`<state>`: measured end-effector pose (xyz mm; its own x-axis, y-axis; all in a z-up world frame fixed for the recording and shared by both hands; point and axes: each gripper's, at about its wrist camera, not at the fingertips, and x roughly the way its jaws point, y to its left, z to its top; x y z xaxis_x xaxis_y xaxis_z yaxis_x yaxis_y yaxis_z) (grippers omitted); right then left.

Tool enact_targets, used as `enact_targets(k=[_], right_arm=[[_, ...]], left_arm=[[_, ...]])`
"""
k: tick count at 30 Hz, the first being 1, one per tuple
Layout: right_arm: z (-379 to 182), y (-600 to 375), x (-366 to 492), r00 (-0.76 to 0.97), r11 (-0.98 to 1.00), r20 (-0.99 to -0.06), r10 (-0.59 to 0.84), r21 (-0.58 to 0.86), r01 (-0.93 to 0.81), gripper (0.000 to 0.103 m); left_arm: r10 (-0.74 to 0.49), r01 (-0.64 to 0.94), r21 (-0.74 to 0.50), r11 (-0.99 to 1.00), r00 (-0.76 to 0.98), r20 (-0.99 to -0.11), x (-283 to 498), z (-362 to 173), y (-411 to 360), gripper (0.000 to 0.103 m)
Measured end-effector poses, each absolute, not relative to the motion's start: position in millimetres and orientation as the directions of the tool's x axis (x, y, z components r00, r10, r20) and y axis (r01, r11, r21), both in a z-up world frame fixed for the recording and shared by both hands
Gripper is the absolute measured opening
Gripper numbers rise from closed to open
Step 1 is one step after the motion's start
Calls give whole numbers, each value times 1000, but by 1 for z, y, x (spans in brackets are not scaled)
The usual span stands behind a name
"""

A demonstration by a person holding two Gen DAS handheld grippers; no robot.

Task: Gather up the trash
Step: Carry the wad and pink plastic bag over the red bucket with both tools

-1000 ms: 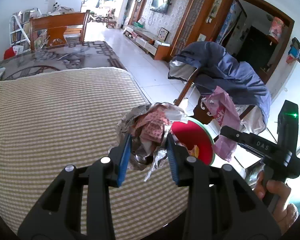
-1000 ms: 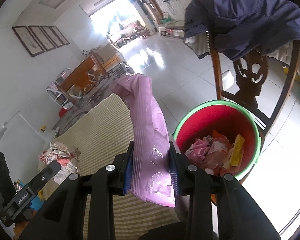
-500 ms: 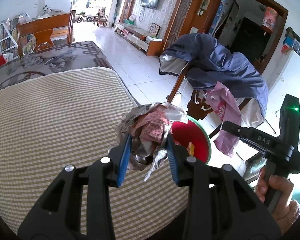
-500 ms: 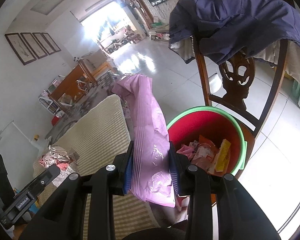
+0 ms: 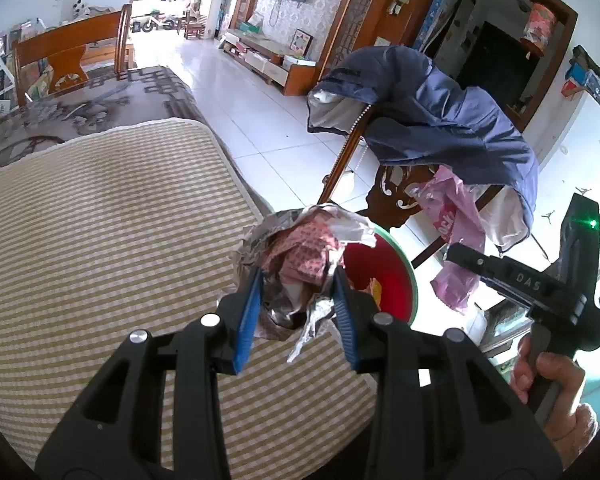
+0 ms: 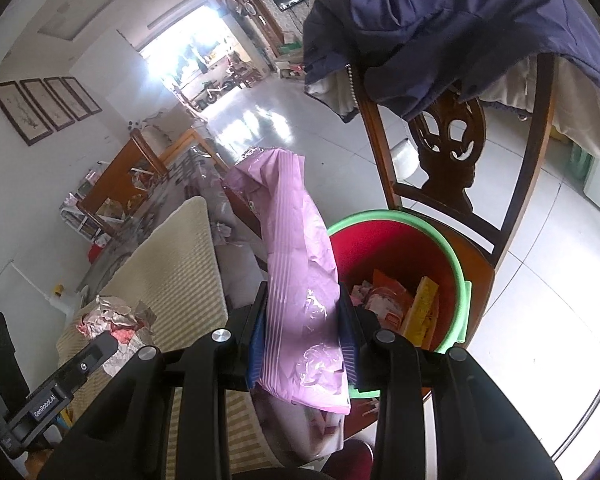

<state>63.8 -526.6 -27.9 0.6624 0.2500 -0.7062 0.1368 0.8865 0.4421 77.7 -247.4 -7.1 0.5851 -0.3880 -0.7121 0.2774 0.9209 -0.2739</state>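
Observation:
My left gripper point(image 5: 296, 276) is shut on a crumpled wad of silver foil and pink printed wrapper point(image 5: 304, 252), held over the table's right edge. Just beyond it stands a red bin with a green rim point(image 5: 404, 264). My right gripper point(image 6: 303, 312) is shut on a pink plastic bag point(image 6: 296, 240) that stands up between its blue pads, beside the bin point(image 6: 452, 256), which holds several wrappers. In the left wrist view the right gripper point(image 5: 460, 256) shows with the bag point(image 5: 456, 216) hanging from it. The foil wad point(image 6: 112, 316) shows in the right wrist view.
A striped beige mat point(image 5: 100, 220) covers the table. A wooden chair point(image 6: 452, 148) draped with a navy jacket point(image 6: 440, 16) stands right behind the bin. A hand point(image 5: 552, 380) grips the right tool's handle. White tiled floor point(image 5: 252, 104) lies beyond.
Both grippers have moved with their loads toward the bin, which now sits closer and lower in each view. Neither grip has changed.

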Motion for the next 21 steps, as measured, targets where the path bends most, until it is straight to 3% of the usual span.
enact_targets(k=[21], right_arm=[[-53,-553,68,638,871,-738,218,443,215,32]], left_arm=[[-436,349,-290,891,484,-759,112,-39,-301,35]])
